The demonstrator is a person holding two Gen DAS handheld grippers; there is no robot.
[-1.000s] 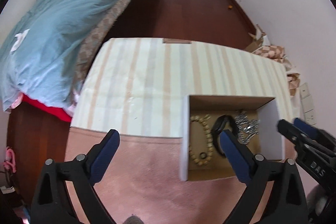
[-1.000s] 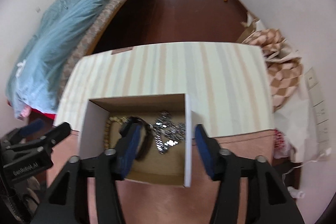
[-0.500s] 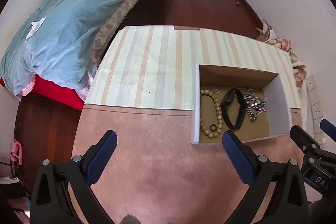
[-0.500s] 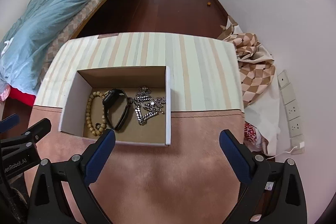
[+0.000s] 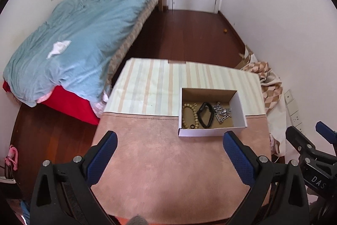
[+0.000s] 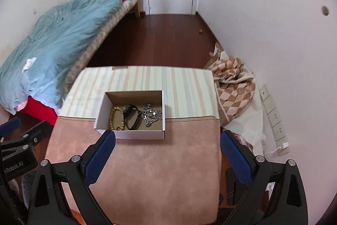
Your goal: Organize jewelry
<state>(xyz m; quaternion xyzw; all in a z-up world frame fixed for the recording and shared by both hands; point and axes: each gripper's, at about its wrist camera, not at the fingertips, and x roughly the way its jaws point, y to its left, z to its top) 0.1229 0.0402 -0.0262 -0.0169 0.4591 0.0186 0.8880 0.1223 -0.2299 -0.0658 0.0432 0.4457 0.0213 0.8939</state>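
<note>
**Jewelry in box, both grippers empty**

Box (image 6: 134,117) sits on table (image 6: 147,161), straddling the seam btw pink cloth (image 5: 168,161) & striped cloth (image 5: 151,85); inside, L to R: bead bracelet (image 6: 114,117), black band (image 6: 131,116), silver chain (image 6: 151,115); left gripper (image 5: 168,158) spread wide, nothing btw fingers (image 5: 103,153), off the box; right gripper (image 6: 167,156) likewise wide, holding nothing, near box front edge w/o touching; bed (image 5: 73,45) at left.

Beaded bracelet (image 6: 115,118) partly behind box wall (image 6: 101,114)

The right gripper (image 5: 322,136) reads "DAS" (cut off); the left gripper (image 6: 12,128), "nRobot.AI".
</note>
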